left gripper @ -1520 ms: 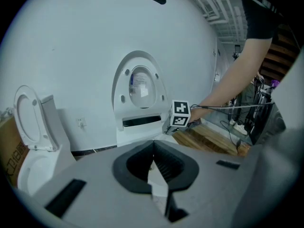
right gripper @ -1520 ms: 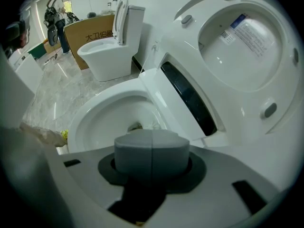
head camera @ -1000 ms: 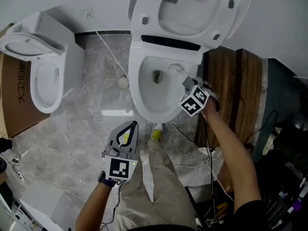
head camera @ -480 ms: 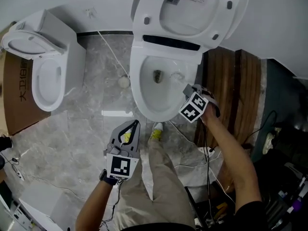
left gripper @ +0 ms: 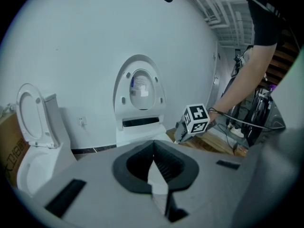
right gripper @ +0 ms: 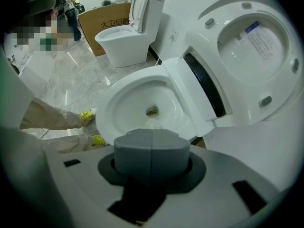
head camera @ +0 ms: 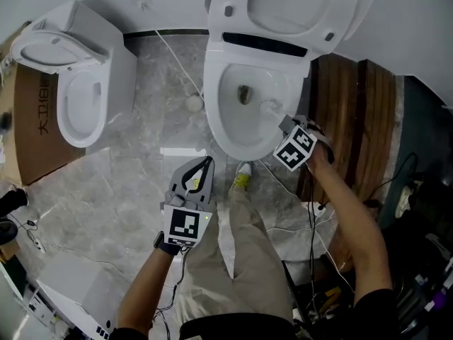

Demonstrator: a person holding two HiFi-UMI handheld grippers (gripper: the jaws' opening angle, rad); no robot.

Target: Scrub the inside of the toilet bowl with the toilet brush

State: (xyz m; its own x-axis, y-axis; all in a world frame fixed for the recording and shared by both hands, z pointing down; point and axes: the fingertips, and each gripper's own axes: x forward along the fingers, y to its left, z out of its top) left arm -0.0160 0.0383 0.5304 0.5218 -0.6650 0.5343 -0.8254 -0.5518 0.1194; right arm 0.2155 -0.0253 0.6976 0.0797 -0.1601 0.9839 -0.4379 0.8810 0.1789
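Note:
A white toilet bowl (head camera: 216,115) stands open with its lid raised, and dark soil sits at the drain (head camera: 245,94). My right gripper (head camera: 284,125) hangs over the bowl's right rim, shut on the toilet brush (head camera: 269,108). The pale brush head rests against the inner right wall. In the right gripper view the brush head (right gripper: 153,124) shows just past the shut right gripper (right gripper: 152,148), below the drain (right gripper: 152,111); the handle is hidden. My left gripper (head camera: 204,168) hovers over the floor in front of the bowl. The left gripper (left gripper: 153,163) is shut and holds nothing.
A second toilet (head camera: 81,98) stands to the left beside a cardboard box (head camera: 35,129). Wooden boards (head camera: 354,126) lie right of the bowl. Cables (head camera: 297,211) trail over the floor near a person's leg and yellow shoe (head camera: 244,179).
The brush head has slid a little along the bowl's right wall toward the near side, with my right gripper drawing back. The left gripper has stayed put.

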